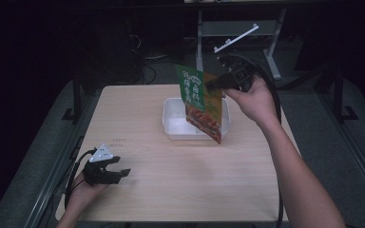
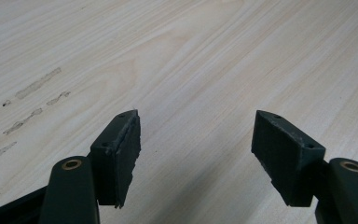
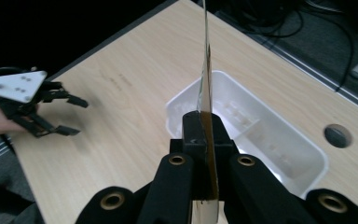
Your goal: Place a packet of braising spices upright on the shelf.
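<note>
A flat green and orange food packet (image 1: 202, 102) hangs upright over the white plastic bin (image 1: 172, 124) at the table's middle back. My right gripper (image 1: 217, 84) is shut on the packet's upper right edge. In the right gripper view the packet (image 3: 206, 70) shows edge-on between the closed jaws of my right gripper (image 3: 207, 140), above the bin (image 3: 303, 154). My left gripper (image 1: 124, 171) rests near the front left corner, open, nothing between its fingers. My left gripper (image 2: 196, 140) looks at bare wood in its own view.
The light wooden table (image 1: 171, 185) has a cable hole (image 3: 338, 135) near its far edge. Dark floor, cables and a metal stand lie behind the table. The left gripper (image 3: 72, 116) with its grey plate is seen from the right gripper view.
</note>
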Action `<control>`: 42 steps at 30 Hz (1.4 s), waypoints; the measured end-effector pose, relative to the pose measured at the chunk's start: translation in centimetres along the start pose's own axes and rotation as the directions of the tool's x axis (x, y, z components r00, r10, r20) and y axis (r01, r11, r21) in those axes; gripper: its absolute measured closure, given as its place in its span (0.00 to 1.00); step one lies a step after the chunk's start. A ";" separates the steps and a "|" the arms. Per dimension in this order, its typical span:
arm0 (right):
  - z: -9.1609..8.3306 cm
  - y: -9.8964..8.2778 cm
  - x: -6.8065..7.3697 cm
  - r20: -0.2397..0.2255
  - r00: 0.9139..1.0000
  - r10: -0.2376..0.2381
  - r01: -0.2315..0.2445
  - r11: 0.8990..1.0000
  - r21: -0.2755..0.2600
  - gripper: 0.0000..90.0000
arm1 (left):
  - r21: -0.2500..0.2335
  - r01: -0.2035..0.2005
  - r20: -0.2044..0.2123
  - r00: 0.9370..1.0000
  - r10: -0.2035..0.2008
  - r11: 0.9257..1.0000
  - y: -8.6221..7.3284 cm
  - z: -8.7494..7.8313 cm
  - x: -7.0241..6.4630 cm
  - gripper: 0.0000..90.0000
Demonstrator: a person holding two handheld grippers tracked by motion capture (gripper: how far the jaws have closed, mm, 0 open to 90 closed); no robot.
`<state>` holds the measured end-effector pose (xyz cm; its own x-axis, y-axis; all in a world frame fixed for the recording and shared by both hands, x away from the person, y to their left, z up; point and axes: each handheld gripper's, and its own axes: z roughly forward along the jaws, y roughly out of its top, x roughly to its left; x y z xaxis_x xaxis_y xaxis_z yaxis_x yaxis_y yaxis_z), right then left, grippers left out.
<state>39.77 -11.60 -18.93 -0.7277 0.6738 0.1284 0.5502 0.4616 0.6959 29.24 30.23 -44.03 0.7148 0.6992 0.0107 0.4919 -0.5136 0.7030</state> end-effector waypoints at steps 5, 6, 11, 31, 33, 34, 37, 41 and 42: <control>-0.2 0.3 -1.3 0.030 0.999 0.025 -0.025 1.000 -0.017 1.00 | 0.001 -0.001 0.002 1.000 0.001 1.000 0.0 0.1 0.0 0.35; -0.2 0.3 -1.5 0.038 0.999 0.033 -0.032 0.999 -0.020 1.00 | 0.003 -0.002 0.003 1.000 0.002 1.000 0.0 0.1 0.0 0.35; 0.0 0.5 -2.3 0.076 0.996 0.046 -0.044 0.999 -0.026 1.00 | 0.002 -0.001 0.002 1.000 0.001 1.000 0.0 0.0 0.0 0.35; 2.5 0.9 -4.6 0.173 0.982 0.078 -0.072 0.997 -0.039 1.00 | 0.002 -0.005 0.007 1.000 0.005 1.000 0.0 0.1 0.0 0.35; 2.8 0.8 -4.7 0.183 0.980 0.079 -0.073 0.997 -0.038 1.00 | 0.001 -0.005 0.008 1.000 0.005 1.000 0.0 0.1 0.0 0.35; 2.9 0.8 -4.8 0.181 0.980 0.082 -0.077 0.996 -0.035 1.00 | 0.002 -0.007 0.007 1.000 0.007 1.000 0.0 0.1 0.0 0.35; 3.3 0.8 -4.9 0.189 0.979 0.080 -0.075 0.997 -0.034 1.00 | -0.001 -0.005 0.007 1.000 0.005 1.000 0.0 0.1 0.0 0.35; 3.7 0.8 -5.0 0.195 0.978 0.077 -0.071 0.997 -0.035 1.00 | 0.000 -0.006 0.008 1.000 0.006 1.000 0.0 0.1 0.0 0.35; 3.9 0.8 -5.1 0.204 0.976 0.073 -0.068 0.997 -0.031 1.00 | 0.000 -0.006 0.008 1.000 0.006 1.000 0.0 0.1 0.0 0.35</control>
<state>45.52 -12.39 -21.77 -0.5868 0.8091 0.0322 0.5852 0.3963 0.7074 29.26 30.17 -44.08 0.7219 0.6919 0.0093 0.4872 -0.5178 0.7032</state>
